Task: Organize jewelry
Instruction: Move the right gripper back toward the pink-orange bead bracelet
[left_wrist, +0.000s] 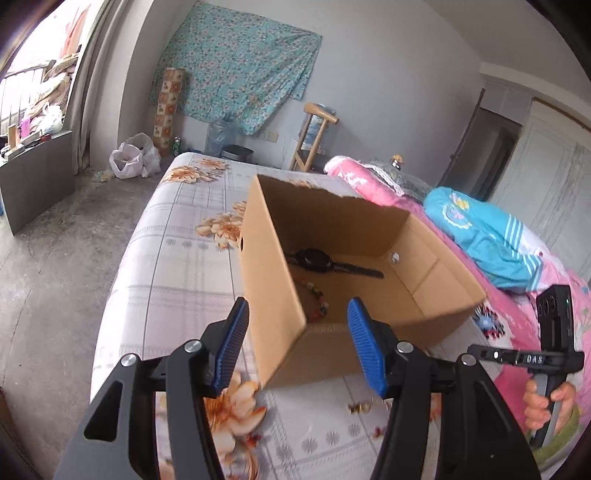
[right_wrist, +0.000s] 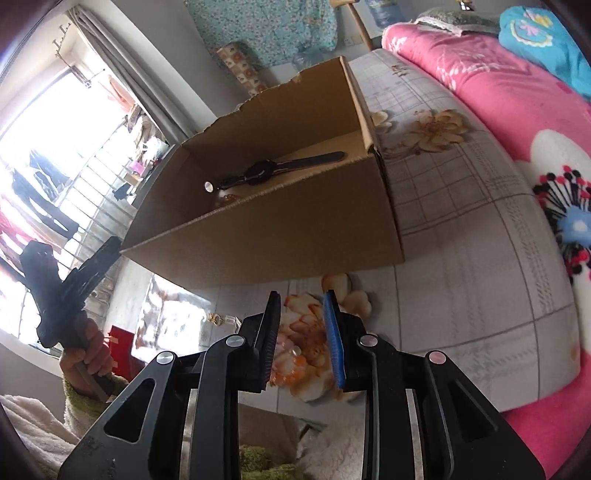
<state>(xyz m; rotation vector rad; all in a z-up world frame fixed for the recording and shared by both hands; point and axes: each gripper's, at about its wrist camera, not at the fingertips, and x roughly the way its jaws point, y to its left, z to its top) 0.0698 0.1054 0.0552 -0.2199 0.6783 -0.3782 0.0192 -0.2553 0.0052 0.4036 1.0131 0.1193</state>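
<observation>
Lying flat: beaded bracelet (left_wrist: 318, 300), corrugated cardboard box (left_wrist: 275, 295).

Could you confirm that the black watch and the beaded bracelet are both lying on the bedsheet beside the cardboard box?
Not quite: the black watch and beaded bracelet lie inside the cardboard box, not beside it, as the left wrist view shows.
</observation>
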